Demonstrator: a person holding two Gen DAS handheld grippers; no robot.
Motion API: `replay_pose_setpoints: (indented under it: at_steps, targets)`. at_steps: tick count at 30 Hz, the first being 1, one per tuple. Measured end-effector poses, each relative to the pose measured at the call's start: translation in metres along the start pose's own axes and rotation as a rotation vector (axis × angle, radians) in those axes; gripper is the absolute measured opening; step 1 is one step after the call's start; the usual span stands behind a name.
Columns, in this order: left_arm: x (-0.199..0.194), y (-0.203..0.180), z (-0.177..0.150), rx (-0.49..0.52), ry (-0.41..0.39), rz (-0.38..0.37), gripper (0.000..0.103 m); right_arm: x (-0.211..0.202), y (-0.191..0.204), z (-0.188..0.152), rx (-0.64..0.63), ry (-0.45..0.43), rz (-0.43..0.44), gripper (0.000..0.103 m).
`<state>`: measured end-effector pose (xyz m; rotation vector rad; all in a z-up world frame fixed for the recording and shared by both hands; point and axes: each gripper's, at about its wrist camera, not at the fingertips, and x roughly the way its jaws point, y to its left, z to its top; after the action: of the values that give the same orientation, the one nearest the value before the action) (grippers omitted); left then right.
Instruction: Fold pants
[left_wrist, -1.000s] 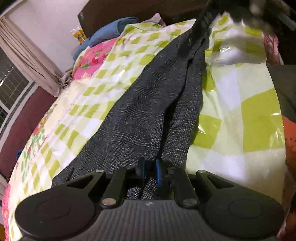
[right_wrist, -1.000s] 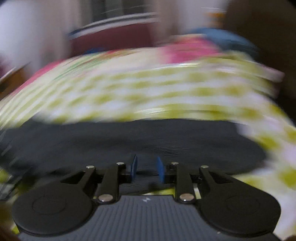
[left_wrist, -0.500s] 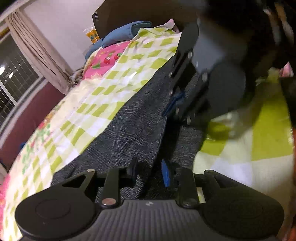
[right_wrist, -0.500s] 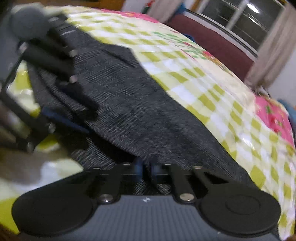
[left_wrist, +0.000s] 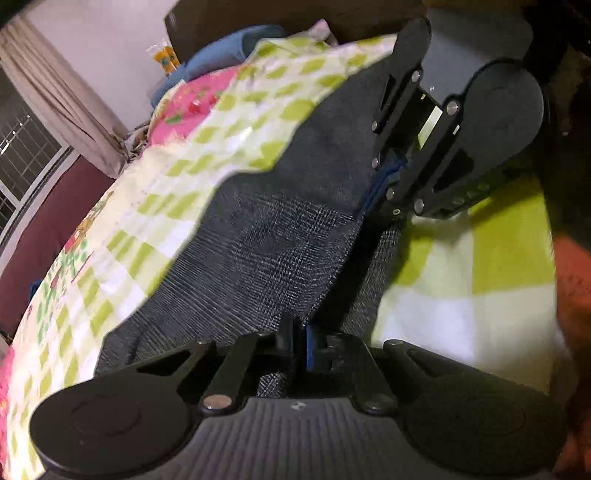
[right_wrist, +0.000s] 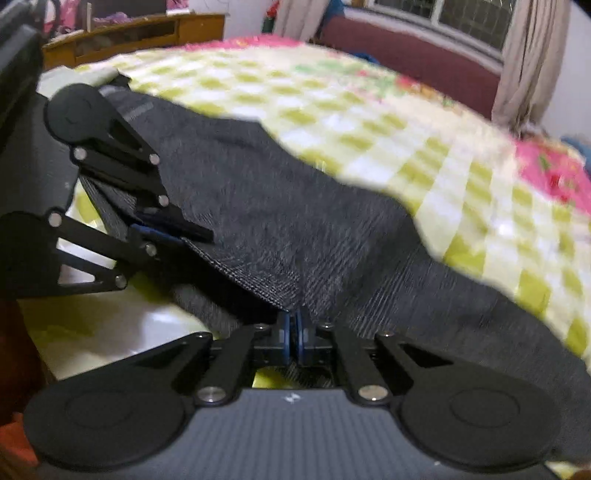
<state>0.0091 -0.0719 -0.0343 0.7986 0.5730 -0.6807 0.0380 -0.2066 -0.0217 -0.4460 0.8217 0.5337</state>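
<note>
Dark grey pants (left_wrist: 266, 236) lie on a bed with a green and white checked cover (left_wrist: 192, 147). My left gripper (left_wrist: 300, 345) is shut on the near edge of the pants. My right gripper (right_wrist: 294, 334) is shut on the same upper layer of cloth (right_wrist: 288, 221), which is lifted and stretched between the two. In the left wrist view the right gripper (left_wrist: 388, 177) faces me from the upper right. In the right wrist view the left gripper (right_wrist: 159, 229) shows at the left, pinching the cloth edge. A lower layer of pants (right_wrist: 207, 302) lies beneath.
The checked cover (right_wrist: 369, 110) spreads over the bed. A pink floral sheet (left_wrist: 184, 110) and a blue pillow (left_wrist: 221, 59) lie near the dark headboard. A maroon sofa (right_wrist: 406, 59), curtains and a window stand beyond. An orange item (left_wrist: 572, 280) sits at the right edge.
The right gripper came close to the left one and shut on the pants. The left gripper reopened, then shut again on the edge. The upper layer is now lifted between them.
</note>
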Motion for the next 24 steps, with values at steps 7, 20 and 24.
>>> replay_pose_setpoints:
  at_steps: [7, 20, 24]
  targets:
    - [-0.025, 0.025, 0.017, -0.016, -0.088, 0.07, 0.023, -0.04, -0.012, 0.022, 0.046, -0.115, -0.034, 0.002]
    - [-0.006, -0.014, -0.011, 0.124, 0.036, 0.021, 0.022, -0.016, -0.006, 0.001, 0.138, 0.015, 0.003, 0.012]
    - [0.0, -0.013, -0.009, 0.127, 0.042, 0.03, 0.023, -0.045, -0.052, -0.022, 0.389, -0.023, -0.074, 0.02]
